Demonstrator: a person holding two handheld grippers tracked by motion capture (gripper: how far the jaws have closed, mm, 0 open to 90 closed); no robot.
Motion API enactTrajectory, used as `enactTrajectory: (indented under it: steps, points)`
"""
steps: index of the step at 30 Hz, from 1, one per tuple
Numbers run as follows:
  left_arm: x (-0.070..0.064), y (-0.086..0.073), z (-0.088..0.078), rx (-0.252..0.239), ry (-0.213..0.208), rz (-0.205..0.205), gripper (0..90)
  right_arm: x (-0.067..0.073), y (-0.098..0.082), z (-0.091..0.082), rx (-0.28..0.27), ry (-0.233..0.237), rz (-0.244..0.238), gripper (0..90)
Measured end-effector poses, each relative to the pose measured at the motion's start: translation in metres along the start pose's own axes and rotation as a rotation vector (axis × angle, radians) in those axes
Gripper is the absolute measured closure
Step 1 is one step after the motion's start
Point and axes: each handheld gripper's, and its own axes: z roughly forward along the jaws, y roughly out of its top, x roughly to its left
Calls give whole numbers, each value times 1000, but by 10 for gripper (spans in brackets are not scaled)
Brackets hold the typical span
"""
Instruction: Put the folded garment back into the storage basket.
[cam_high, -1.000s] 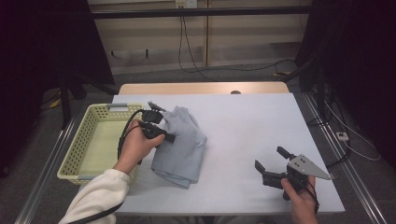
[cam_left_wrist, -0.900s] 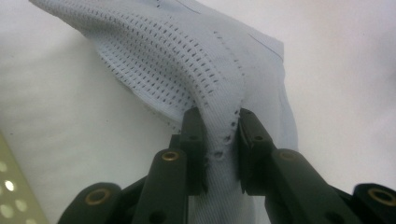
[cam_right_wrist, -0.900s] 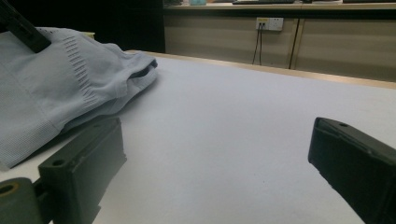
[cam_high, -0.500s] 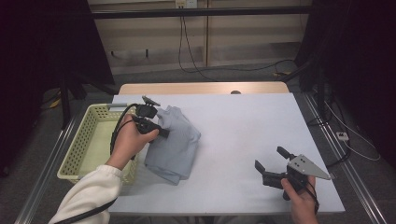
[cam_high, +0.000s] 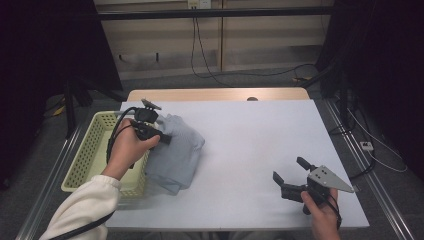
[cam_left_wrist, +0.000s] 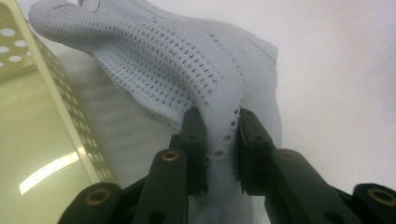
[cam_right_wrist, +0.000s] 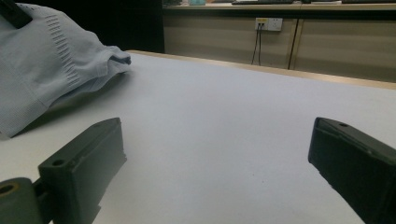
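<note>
High view: left gripper (cam_high: 159, 136) clamped on one grey garment (cam_high: 175, 155), draped at the surface's (cam_high: 250, 145) left beside one yellow basket (cam_high: 87, 160); right gripper (cam_high: 291, 176) wide open, empty, well apart. Left gripper view: knit fold pinched between jaws. Right gripper view: garment far left.

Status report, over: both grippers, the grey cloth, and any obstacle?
Left gripper shut on grey cloth, beside basket. Right gripper open, empty. Nothing in the way.
</note>
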Motion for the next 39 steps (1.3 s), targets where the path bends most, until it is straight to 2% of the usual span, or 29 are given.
enactTrajectory:
  steps: [19,28,33,39]
  points:
    - [5,9,-25,-17,20,-2,756,0,0,0,0,0,-1,33]
    - [5,15,-41,-28,29,1,756,0,0,0,0,0,0,33]
    - [7,18,-50,-36,19,-9,757,0,0,0,0,-2,1,33]
    - [10,22,-64,-51,35,-13,758,0,0,0,0,-4,-1,33]
